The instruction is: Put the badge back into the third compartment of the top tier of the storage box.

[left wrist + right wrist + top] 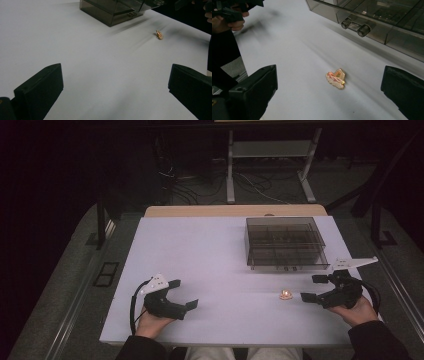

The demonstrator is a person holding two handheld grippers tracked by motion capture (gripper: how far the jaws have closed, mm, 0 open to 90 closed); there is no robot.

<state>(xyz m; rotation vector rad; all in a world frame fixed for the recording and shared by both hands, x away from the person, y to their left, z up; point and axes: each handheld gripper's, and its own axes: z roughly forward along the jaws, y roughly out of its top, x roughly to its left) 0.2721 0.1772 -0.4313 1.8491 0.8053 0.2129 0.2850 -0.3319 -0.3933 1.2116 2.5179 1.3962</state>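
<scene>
The white table [210,265] carries everything under inspection, its surface bare across the middle. Toward the far right of it stands a smoked, see-through compartment box [285,242] — internal dividers visible through the top, two small round knobs on the wall facing the person. In the right gripper view the same box [387,22] runs across the upper right, its knobs close to the camera.

The left gripper [182,295], held in the person's left hand [150,322], sits over the near left part of the table. Its jaws stand wide apart with nothing between them; the left gripper view confirms bare table in the gap.

The right gripper [314,288], held in the right hand [357,310], sits near the right edge, just in front of the box. Its jaws are likewise spread wide and hold nothing.

The smallest item is a gold-and-pink pin [285,294], lying flat on the table just beside the right gripper's jaw tips and in front of the box, well apart from the left gripper. In the right gripper view the pin [336,78] lies ahead of the open jaws — between their lines, touching neither.
</scene>
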